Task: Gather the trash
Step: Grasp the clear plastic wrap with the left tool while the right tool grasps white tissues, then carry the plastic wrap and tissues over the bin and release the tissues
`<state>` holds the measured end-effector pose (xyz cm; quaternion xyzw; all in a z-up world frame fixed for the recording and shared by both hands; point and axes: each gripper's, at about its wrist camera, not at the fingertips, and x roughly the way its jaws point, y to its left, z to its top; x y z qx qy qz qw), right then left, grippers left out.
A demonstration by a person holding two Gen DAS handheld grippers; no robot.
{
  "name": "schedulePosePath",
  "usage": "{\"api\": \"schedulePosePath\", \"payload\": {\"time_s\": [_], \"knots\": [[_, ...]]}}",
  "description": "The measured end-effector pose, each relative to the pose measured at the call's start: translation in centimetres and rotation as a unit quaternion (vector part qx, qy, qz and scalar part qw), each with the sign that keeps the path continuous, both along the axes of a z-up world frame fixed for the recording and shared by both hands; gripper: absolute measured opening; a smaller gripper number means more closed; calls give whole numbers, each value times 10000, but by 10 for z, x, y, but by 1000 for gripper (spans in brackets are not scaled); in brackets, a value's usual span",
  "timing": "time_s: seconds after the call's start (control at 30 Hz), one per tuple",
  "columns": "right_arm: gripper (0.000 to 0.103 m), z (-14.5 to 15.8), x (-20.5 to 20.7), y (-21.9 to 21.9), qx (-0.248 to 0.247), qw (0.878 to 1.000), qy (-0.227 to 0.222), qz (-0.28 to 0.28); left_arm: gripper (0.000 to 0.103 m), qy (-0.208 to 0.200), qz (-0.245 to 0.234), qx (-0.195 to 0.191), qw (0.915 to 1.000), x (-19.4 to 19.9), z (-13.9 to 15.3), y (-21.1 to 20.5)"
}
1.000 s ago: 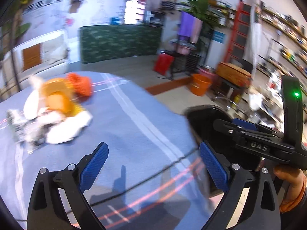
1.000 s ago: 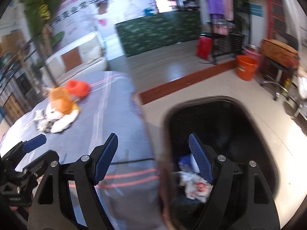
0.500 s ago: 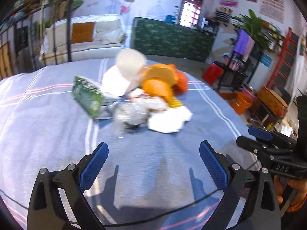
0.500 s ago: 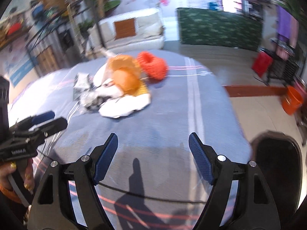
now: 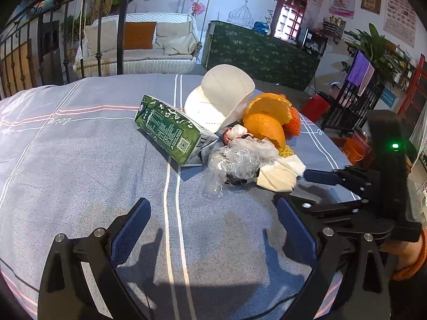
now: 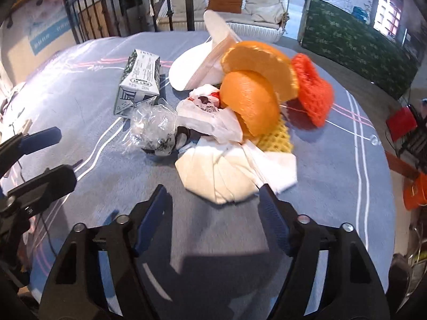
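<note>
Both grippers moved closer, green carton [image 5: 170, 130] lying flat, lengthwise away.

The left gripper [image 5: 212, 228] is showing two black plastic arms with blue ridged pads [image 5: 130, 230] on the inside. Round silver screws are sitting on each arm. The right gripper [image 6: 213, 217] is looking the same: black arms, blue pads [image 6: 273, 220], silver screws. In the left wrist view, the right gripper's black body is showing a small green light glowing near its top. Just under that body, a hand [image 5: 407, 252] with bare skin is showing, and an orange sleeve cuff is wrapping the wrist.
</note>
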<state>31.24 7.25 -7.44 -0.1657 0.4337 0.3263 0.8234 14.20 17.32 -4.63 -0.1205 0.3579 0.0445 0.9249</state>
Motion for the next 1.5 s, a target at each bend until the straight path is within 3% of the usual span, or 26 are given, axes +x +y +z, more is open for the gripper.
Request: {"api": "schedulePosePath", "payload": {"time_s": [0.07, 0.13, 0.2, 0.3, 0.77, 0.97, 1.1, 1.37, 1.5], "knots": [[58, -5, 7, 6, -99, 9999, 51, 12, 94, 14, 3, -25, 10000, 2, -1, 1], [43, -10, 13, 7, -86, 9998, 159, -31, 94, 20, 6, -74, 10000, 6, -2, 4], [19, -9, 15, 3, 40, 9997, 229, -74, 94, 40, -7, -162, 9999, 10, -3, 5], [12, -4, 9, -4, 63, 9999, 101, -110, 94, 51, -74, -273, 9996, 18, -5, 5], [11, 19, -23, -63, 604, 9957, -173, -674, 91, 589, -377, -211, 9973, 70, -19, -9], [11, 24, -29, -76, 755, 9938, -159, -803, 78, 881, -341, -120, 9955, 88, -29, -14], [11, 25, -30, -84, 839, 9925, -130, -874, 59, 890, -250, -285, 9953, 93, -28, -10], [11, 22, -38, -94, 963, 9903, -131, -992, 53, 703, -262, -470, 9961, 79, -23, -10], [11, 23, -40, -101, 1047, 9886, -152, -1072, 53, 491, -326, -387, 9975, 63, -14, -17]]}}
